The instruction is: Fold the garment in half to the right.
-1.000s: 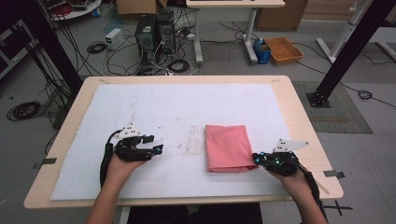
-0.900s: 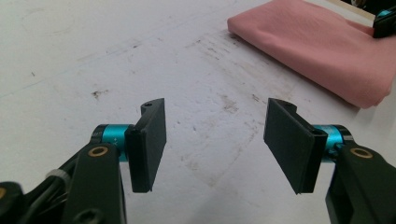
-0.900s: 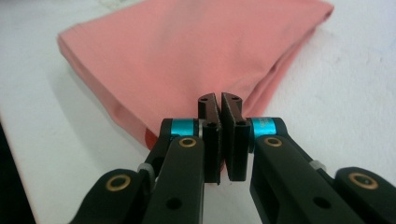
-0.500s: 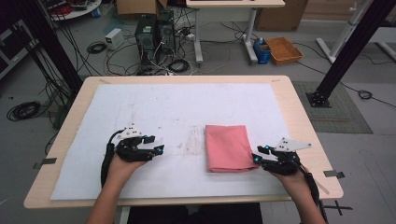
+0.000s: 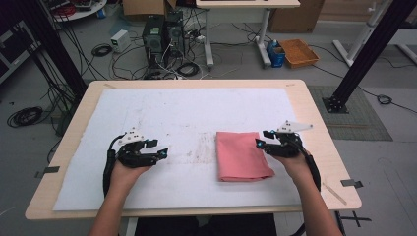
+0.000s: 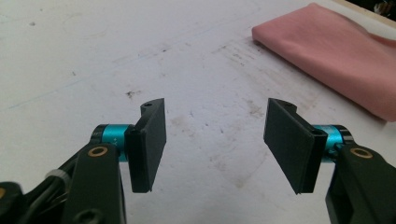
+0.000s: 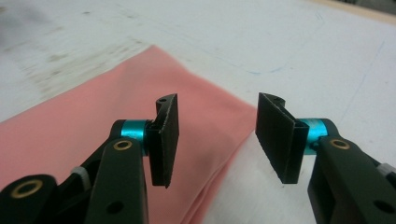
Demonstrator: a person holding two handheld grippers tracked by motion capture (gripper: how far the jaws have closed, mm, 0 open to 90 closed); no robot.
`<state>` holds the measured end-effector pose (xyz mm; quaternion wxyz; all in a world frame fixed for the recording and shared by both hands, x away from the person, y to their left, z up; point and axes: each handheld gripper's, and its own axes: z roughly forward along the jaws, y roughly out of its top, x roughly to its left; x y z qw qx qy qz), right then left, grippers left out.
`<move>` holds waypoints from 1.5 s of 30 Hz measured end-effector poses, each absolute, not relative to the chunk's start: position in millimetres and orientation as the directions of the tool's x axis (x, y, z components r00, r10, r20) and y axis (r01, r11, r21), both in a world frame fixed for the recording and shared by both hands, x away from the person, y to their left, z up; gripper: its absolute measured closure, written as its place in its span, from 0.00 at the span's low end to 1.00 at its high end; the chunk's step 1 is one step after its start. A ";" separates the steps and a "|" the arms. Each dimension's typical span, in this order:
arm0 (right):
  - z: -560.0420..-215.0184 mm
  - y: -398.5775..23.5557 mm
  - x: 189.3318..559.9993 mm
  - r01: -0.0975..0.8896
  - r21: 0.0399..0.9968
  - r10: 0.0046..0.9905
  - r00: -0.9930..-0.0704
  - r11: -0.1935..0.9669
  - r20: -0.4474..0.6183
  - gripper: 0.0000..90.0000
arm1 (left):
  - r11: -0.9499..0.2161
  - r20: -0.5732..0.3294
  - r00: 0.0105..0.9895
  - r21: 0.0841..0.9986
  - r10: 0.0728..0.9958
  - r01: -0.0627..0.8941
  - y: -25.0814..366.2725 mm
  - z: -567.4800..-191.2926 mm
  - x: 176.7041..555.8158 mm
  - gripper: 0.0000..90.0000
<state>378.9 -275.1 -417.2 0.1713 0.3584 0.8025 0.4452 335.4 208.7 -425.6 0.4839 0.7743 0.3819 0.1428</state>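
Right now the right tongs (image 5: 261, 139) have just been opening: jaws apart, nothing pinched, poised over the right edge of the folded pink cloth (image 5: 242, 156). Left tongs (image 5: 160, 150) gape idle, w/ nothing between them, well apart from the cloth. It lies flat on the white surface (image 5: 196, 108), right of centre. Soft, light, floppy (layers may slide or unfold), so probably best pinched at a corner or through all folded edges.

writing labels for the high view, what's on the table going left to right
left gripper → bare stained patch of the white sheet → folded pink cloth → right gripper, its jaws having just been opening with nothing between them, at the cloth's right edge
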 end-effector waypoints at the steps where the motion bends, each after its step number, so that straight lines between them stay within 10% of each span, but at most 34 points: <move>1: -416.0 -272.7 388.1 0.433 0.834 0.735 -0.676 0.343 0.049 0.55 | -0.243 -0.149 0.669 0.857 0.728 0.455 208.8 -426.0 335.3 0.43; 17: -432.8 -218.3 421.6 0.496 0.718 0.761 -0.645 0.489 -0.072 0.55 | -0.255 -0.148 0.673 0.850 0.725 0.461 205.6 -429.6 335.1 0.44; 45: -396.3 -298.2 361.2 0.369 0.915 0.787 -0.608 0.164 0.104 0.25 | -0.223 -0.132 0.712 0.897 0.689 0.382 203.1 -417.1 330.9 0.36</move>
